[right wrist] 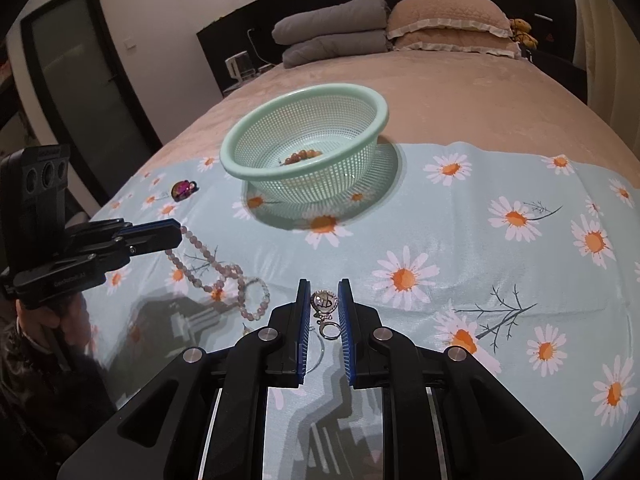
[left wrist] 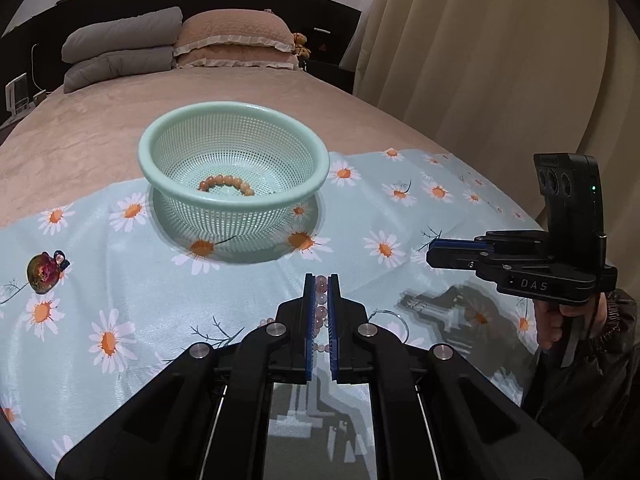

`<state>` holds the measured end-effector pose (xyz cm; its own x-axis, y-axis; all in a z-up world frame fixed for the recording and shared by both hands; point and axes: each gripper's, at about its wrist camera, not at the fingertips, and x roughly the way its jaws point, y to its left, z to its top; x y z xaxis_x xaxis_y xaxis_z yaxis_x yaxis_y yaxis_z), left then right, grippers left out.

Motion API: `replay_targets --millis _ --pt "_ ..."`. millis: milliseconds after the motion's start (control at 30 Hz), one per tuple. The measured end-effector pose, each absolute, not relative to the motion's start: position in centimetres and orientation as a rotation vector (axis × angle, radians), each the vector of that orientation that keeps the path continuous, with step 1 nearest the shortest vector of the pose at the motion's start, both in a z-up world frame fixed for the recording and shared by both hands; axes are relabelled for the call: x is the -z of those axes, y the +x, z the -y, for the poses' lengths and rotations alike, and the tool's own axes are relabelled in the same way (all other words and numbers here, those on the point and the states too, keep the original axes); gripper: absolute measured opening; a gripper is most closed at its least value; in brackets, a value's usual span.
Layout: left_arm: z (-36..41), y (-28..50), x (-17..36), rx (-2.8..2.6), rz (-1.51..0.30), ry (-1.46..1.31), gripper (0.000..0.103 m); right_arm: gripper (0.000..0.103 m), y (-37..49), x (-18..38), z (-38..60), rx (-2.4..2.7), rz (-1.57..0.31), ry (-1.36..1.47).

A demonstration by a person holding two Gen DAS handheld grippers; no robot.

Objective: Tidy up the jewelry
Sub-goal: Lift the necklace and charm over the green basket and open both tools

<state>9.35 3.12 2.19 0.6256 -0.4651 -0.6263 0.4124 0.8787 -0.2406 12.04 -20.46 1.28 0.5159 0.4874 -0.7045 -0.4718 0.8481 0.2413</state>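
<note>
On a bed spread with a daisy-print cloth (left wrist: 120, 272), the left tool (left wrist: 321, 280) is clamped on a pale pink bead necklace (right wrist: 208, 258) whose loose end trails limp across the cloth. The right tool (right wrist: 324, 286) stands parted around a small silver charm with a ring (right wrist: 325, 304), not yet gripping it. The strand looks light, slack and likely to swing; the charm is tiny and slippery, best pinched at its round body. A mint basket (left wrist: 234, 112) beyond already holds an orange bead bracelet (left wrist: 228, 184). The charm's thin wire loop is hard to trace.
</note>
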Motion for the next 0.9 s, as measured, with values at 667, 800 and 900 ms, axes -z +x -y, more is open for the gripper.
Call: replay_targets --millis 667,800,900 --pt "-4.5 14.4 -17.5 0.443 -0.541 0.079 0.006 0.013 19.0 -9.9 14.6 -0.693 -0.716 -0.055" --pt "-5.1 16.8 -19.0 0.43 -0.514 0.041 0.006 0.013 21.2 -9.5 13.2 -0.709 -0.737 -0.052" --pt "-4.9 19.0 -17.5 0.398 -0.536 0.04 0.006 0.013 23.1 -8.1 12.4 -0.706 -0.781 -0.044"
